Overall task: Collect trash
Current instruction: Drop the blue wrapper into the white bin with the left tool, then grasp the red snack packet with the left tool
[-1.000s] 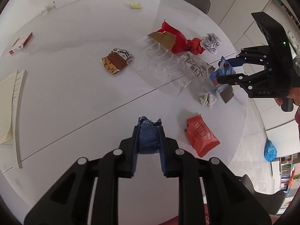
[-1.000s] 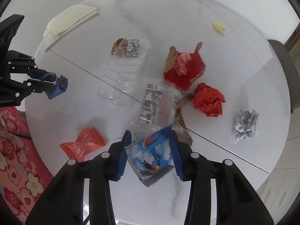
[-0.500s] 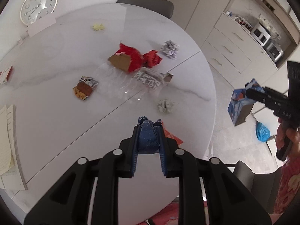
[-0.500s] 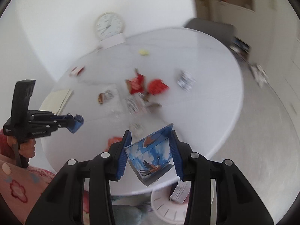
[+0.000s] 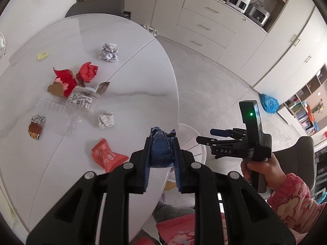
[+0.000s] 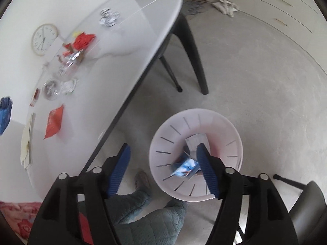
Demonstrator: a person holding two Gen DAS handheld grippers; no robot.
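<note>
My left gripper (image 5: 162, 143) is shut on a crumpled dark blue wrapper (image 5: 161, 151), held over the edge of the white round table (image 5: 143, 94). My right gripper (image 6: 163, 147) hangs above a white slotted bin (image 6: 235, 134) on the floor, and its jaws are opening with nothing between the pads. A blue carton with a bird picture (image 6: 185, 167) lies blurred inside the bin. On the table remain an orange packet (image 5: 106, 155), a white paper ball (image 5: 105, 120), a clear plastic container (image 5: 79, 102), red paper (image 5: 88, 71) and a foil ball (image 5: 109, 52).
The person's trouser leg (image 6: 147, 220) is beside the bin. A dark chair (image 6: 190, 47) stands at the table's far side, another chair (image 5: 300, 153) at the right. Cabinets (image 5: 204, 28) line the wall, and a blue bag (image 5: 268, 103) lies on the floor.
The right gripper swung off the table to above the bin, opened and let go of the blue carton. The left gripper moved toward the table's edge with the wrapper still held.
</note>
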